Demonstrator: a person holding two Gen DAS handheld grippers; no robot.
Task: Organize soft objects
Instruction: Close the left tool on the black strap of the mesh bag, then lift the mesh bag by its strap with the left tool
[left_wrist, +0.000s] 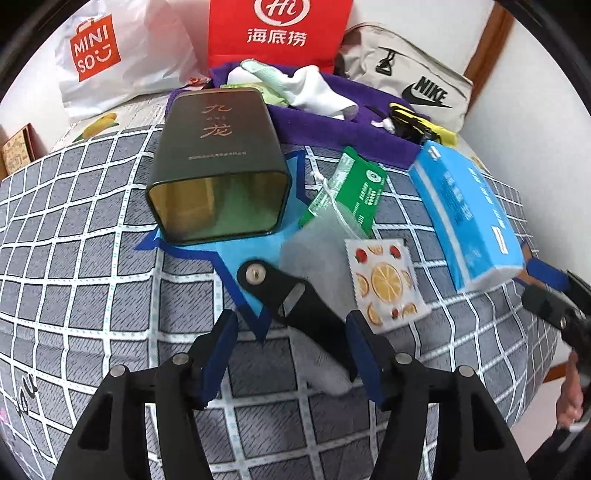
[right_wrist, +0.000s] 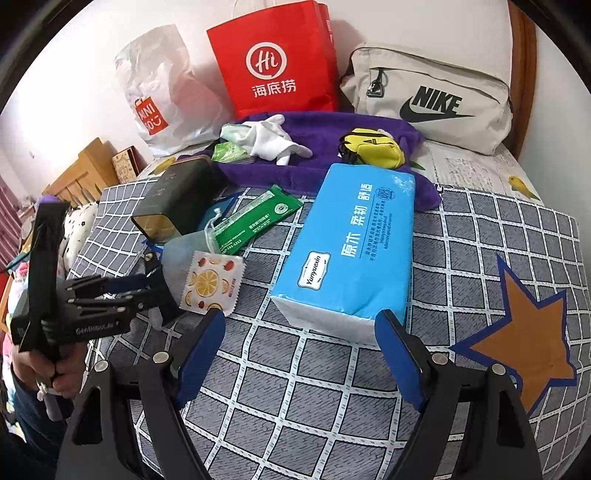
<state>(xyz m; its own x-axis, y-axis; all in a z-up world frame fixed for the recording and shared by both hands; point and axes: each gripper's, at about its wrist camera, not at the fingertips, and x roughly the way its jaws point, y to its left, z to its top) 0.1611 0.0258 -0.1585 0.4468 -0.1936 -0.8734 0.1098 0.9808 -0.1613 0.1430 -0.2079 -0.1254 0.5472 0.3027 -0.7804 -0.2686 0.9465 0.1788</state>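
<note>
On the checked bedspread lie a blue tissue pack, an orange-print sachet, a green packet and a grey drawstring pouch. A purple towel at the back carries white gloves and a yellow pouch. My left gripper is open over a black clip-like piece, beside the sachet. My right gripper is open just in front of the tissue pack's near end.
A dark open tin lies on its side on a blue star patch. At the back stand a Miniso bag, a red paper bag and a Nike bag. A brown star patch is at right.
</note>
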